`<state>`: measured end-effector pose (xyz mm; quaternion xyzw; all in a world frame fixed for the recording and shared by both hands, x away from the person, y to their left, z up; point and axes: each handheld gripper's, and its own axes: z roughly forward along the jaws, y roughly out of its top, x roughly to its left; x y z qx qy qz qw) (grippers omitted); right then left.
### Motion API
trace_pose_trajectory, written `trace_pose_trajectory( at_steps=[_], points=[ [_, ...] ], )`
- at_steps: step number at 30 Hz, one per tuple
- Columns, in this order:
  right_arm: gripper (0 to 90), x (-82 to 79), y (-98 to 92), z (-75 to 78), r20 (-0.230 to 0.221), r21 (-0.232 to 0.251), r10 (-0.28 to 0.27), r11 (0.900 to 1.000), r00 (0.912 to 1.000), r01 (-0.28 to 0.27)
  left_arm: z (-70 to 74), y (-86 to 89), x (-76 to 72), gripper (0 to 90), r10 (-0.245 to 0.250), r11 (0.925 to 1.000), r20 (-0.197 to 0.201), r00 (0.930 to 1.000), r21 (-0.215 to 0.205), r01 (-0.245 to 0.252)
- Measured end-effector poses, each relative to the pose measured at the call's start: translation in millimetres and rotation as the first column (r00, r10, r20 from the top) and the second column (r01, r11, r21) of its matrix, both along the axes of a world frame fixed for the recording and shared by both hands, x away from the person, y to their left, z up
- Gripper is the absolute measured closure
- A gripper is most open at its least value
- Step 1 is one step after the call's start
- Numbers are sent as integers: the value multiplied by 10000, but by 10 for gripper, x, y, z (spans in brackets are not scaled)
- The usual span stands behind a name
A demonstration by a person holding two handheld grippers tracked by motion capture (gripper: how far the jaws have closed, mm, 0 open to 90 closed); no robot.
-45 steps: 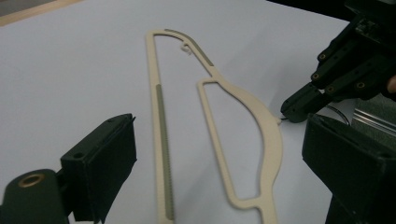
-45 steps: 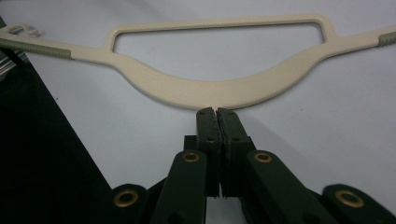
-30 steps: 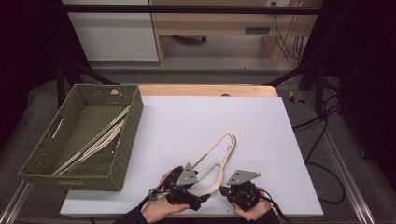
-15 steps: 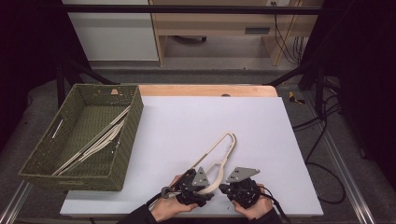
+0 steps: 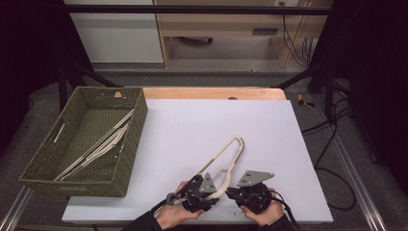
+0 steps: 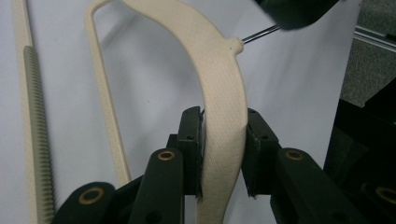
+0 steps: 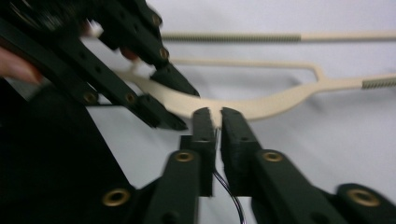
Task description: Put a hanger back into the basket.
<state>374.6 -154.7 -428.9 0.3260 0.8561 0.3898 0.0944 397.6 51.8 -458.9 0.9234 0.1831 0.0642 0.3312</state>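
The left tongs point(image 6: 223, 154) have just been closing, and their pads now press on the broad cream shoulder of the hanger point(image 5: 230, 159), which runs up between the jaws in the left gripper view. The right tongs point(image 7: 218, 122) stand almost shut on the thin metal hook wire of that hanger, a slim dark line running down the narrow gap between their jaws; their jaws have just eased a little apart, and from the blurred right gripper view I cannot say how firmly the wire is pinched.

The hanger lies near the front edge of the desk point(image 5: 288, 144), slightly right of the middle, with its far end pointing toward the back right corner. Both hands rest at the front edge, close together, the left tongs point(image 5: 199, 190) and the right tongs point(image 5: 235, 192) on either side of the hanger's neck.

The step in hand looks like taking hold of the hanger to carry it to the woven basket point(image 5: 137, 139) at the left edge of the desk, where other hangers point(image 5: 96, 147) already lie. To do it well, I would let the left grip carry the load, since the shoulder is wide and the pads sit flat on it. The wire is thin and may slip or twist, so the right tongs should only steady it. Lift level before swinging left, to keep the long far end clear of the basket's rim.
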Motion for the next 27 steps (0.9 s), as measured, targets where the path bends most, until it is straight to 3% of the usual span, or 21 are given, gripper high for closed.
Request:
trace_pose_trajectory(
  at_steps=[2,3,4,6,7,8,10,11,12,14,19,22,27],
  points=[
    [757,-8,-79,67,189,794,-73,9968,9998,57,25,14,-8,719,20,10000,30,10000,-56,-19],
    [681,-6,-193,135,548,1541,-367,9877,9978,279,38,20,-13,721,26,10000,-1,10000,-55,-26],
    [681,-6,-193,135,548,1541,-367,9877,9978,279,49,27,-19,721,44,10000,58,10000,-81,-43],
    [568,-9,-328,192,908,2326,-1002,9695,9908,767,80,46,-29,724,74,9999,71,9999,-70,-73],
    [517,-8,-399,212,1139,2573,-1378,9606,9839,1048,100,59,-31,726,95,9999,85,9999,-75,-94],
    [481,-7,-484,229,1413,2758,-1897,9501,9716,1454,111,67,-32,727,102,9999,94,9999,-98,-101],
    [424,1,-607,240,1597,2976,-2545,9337,9538,1993,144,87,-35,731,161,9998,114,9998,-156,-159],
    [406,5,-647,239,1619,3081,-2753,9264,9476,2165,170,103,-36,733,185,9997,170,9997,-168,-183],
    [382,14,-704,231,1574,3229,-3124,9128,9368,2501,187,115,-35,736,202,9996,192,9996,-179,-199],
    [350,32,-787,204,1599,3252,-3504,9014,9228,2859,232,148,-35,742,307,9990,243,9992,-318,-300],
    [305,62,-897,135,1393,3296,-3873,8860,9114,3262,358,250,-23,758,597,9973,470,9971,-457,-575],
    [280,75,-916,112,1430,3245,-3992,8834,9057,3381,424,316,0,769,909,9938,497,9946,-686,-874],
    [239,70,-915,110,1472,3289,-4013,8818,9040,3379,520,442,56,794,1526,9861,740,9855,-779,-1468]
  ],
)
